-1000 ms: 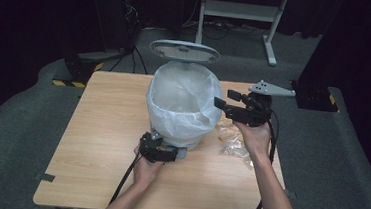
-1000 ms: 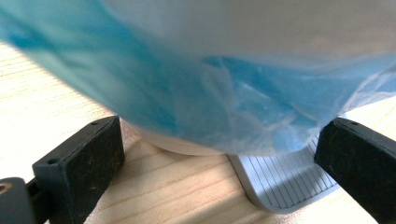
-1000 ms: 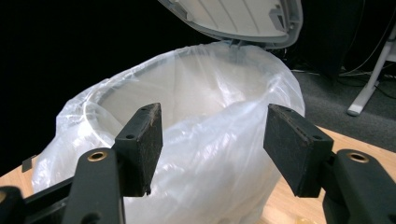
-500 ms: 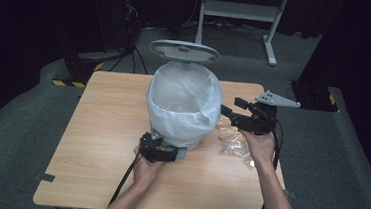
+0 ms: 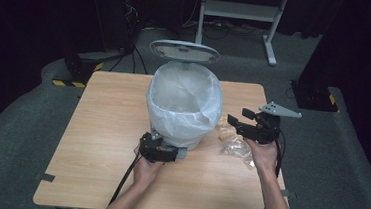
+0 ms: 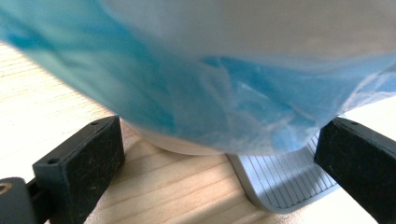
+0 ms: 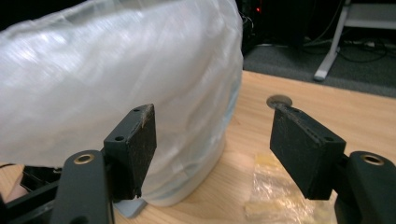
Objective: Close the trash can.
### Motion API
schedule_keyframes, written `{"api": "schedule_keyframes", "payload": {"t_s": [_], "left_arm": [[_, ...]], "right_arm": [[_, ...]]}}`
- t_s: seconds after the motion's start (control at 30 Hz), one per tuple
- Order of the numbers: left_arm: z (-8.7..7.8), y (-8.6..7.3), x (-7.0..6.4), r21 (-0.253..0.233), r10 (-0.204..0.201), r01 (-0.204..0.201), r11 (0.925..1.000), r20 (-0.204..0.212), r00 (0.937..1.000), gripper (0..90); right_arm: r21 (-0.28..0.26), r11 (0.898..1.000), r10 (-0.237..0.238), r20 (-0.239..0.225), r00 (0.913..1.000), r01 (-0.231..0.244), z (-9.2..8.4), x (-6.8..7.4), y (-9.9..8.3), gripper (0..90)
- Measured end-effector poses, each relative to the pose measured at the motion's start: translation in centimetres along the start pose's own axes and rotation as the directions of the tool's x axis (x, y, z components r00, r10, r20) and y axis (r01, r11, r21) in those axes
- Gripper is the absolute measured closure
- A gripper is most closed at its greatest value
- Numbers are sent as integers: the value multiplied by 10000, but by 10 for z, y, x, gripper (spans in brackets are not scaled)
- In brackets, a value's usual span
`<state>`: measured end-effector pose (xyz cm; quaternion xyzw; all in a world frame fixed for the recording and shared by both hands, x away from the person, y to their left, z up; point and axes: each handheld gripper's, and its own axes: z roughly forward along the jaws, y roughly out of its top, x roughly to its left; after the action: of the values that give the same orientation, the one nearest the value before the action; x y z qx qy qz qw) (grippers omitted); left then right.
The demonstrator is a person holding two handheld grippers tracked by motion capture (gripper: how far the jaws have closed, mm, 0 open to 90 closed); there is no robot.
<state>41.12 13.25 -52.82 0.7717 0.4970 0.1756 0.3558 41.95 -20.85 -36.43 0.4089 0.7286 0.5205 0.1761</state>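
We see the clear wrapper [image 5: 235, 144] on the tabletop [image 5: 96, 127] just beneath our right tongs [image 5: 236, 117], which have been opening, empty; our left tongs [image 5: 175, 154] gape at the bin's pedal [image 6: 285, 179].

Lined bin [image 5: 184, 104] blocks table [image 5: 100, 143] centre; crumpled wrapper [image 5: 234, 142] lies right of it; left side open.

My table [image 5: 100, 143]: pale matt wood grain | bin liner [image 5: 183, 102]: thin crinkled translucent plastic | pedal [image 6: 285, 182]: ribbed grey plastic | wrapper [image 5: 235, 143]: clear glossy film | my gripper pads [image 7: 140, 140]: scuffed matt black
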Motion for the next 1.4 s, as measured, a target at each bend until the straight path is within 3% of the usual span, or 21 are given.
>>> {"api": "schedule_keyframes", "payload": {"t_s": [0.33, 0.63, 0.73, 0.93, 1.13, 1.4], "left_arm": [[0, 0, 0, 2, 11, -11, 10000, -7, 10000, 17], [0, 0, 0, -5, 5, -5, 10000, -12, 10000, 18], [0, 0, 0, 4, 16, -16, 10000, -12, 10000, 18], [0, 0, 0, 0, 7, -7, 10000, -12, 10000, 18], [0, 0, 0, -5, -3, 3, 10000, -11, 10000, 18], [0, 0, 0, 0, 5, -5, 10000, -15, 10000, 18]], "right_arm": [[277, 9996, 73, 536, 9985, -88, -2, -8, -23, 311], [848, 9961, 143, 1291, 9915, -255, 3, -25, -43, 316], [1066, 9942, -36, 1507, 9886, -126, 5, -26, -48, 318], [1344, 9909, -142, 1755, 9844, -97, 6, -28, -57, 306], [1733, 9848, -193, 1705, 9852, -107, 8, -34, -64, 260], [1795, 9836, -167, 1928, 9811, -186, 6, -39, -72, 247]]}}
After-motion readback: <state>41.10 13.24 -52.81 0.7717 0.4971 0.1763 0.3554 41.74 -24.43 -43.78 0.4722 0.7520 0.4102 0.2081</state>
